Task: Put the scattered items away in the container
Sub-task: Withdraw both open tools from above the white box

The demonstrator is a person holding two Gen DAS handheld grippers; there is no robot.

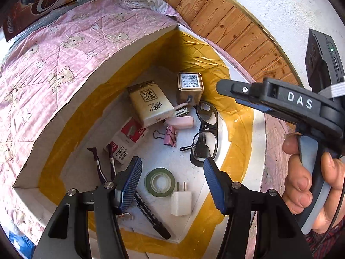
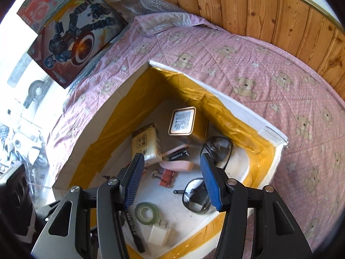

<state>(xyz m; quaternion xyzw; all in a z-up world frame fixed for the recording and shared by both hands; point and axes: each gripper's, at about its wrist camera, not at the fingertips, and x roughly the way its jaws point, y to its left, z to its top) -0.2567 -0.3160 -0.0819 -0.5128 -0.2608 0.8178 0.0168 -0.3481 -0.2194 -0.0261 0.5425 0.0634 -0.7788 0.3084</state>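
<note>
1. Above the box [image 1: 256, 129], the left gripper [image 1: 172, 183] hangs with its ribbed blue pads wide apart, holding nothing; the right gripper [image 2: 172, 179] is likewise spread and empty, a hand [image 1: 310, 185] on its handle
2. Nearest the left pads lie a tape roll [image 1: 160, 181], a white plug [image 1: 181, 202] and a black marker [image 1: 151, 215], all on the box floor
3. Further in sit glasses [image 1: 204, 133], a pink clip [image 1: 170, 136], a stapler [image 1: 180, 116], a staples pack [image 1: 127, 142], a tissue pack [image 1: 148, 105] and a tin [image 1: 190, 87]
4. Every item visible is already inside; none shows on the quilt [image 2: 269, 75], so the tidying looks about finished
5. Handling, by my guess: glasses are fragile, best taken by the frame; the tin is stiff and slick, grip across flat sides; tissues are soft and light; the roll suits a pinch across its rim
6. The box has white card walls lined with glossy, wrinkled yellow tape; the quilt is soft and stitched, against wood panelling [image 2: 248, 6]
</note>
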